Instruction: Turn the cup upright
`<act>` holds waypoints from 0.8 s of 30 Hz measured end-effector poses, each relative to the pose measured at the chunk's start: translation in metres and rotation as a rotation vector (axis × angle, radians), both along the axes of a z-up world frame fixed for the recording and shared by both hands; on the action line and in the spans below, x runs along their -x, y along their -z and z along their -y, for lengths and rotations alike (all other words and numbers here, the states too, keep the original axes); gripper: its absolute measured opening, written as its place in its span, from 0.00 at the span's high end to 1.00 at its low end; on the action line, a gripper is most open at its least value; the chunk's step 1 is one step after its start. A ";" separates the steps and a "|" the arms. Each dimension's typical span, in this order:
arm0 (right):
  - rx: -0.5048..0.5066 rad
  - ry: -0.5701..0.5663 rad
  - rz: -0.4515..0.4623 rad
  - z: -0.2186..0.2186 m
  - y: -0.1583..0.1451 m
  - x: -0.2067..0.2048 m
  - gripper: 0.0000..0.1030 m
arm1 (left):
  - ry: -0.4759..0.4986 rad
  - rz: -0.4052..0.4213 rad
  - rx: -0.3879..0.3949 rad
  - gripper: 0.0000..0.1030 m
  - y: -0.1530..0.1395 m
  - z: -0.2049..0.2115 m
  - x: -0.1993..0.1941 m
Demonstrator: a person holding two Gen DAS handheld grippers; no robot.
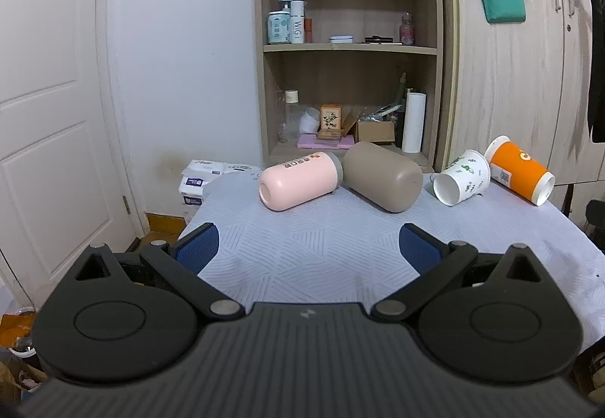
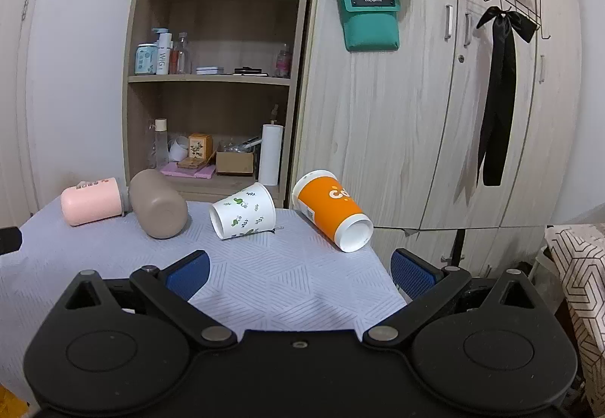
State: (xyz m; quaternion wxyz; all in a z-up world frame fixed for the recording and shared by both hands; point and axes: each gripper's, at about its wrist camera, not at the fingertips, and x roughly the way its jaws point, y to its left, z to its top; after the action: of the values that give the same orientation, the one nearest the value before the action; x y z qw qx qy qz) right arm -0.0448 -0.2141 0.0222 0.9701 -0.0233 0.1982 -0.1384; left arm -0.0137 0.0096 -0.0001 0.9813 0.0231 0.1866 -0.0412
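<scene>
Several cups lie on their sides along the far edge of the table. From left to right they are a pink cup (image 1: 298,180) (image 2: 90,201), a taupe cup (image 1: 382,176) (image 2: 158,203), a white paper cup with green leaves (image 1: 462,177) (image 2: 244,210) and an orange paper cup (image 1: 520,170) (image 2: 331,214). My left gripper (image 1: 308,247) is open and empty, short of the pink and taupe cups. My right gripper (image 2: 298,272) is open and empty, short of the white and orange cups.
A grey-blue patterned cloth (image 1: 321,251) (image 2: 272,282) covers the table. An open wooden shelf unit (image 1: 349,47) (image 2: 215,77) with bottles and boxes stands behind it, beside a wardrobe (image 2: 435,115). The table's right edge falls away near the orange cup. Tissue packs (image 1: 200,177) lie at the far left.
</scene>
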 end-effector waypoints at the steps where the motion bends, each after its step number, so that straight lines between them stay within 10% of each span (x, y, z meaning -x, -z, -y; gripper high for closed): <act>1: 0.004 -0.001 -0.001 -0.001 0.000 0.000 0.00 | 0.002 0.002 -0.001 0.00 -0.001 0.000 0.000; 24: 0.041 -0.028 -0.018 -0.010 0.001 0.000 0.00 | -0.047 -0.040 0.032 0.00 0.003 -0.008 -0.005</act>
State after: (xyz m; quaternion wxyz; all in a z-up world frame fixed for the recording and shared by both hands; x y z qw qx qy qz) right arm -0.0448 -0.2043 0.0214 0.9694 -0.0471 0.2039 -0.1286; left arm -0.0083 0.0177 -0.0030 0.9784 0.0019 0.2057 -0.0215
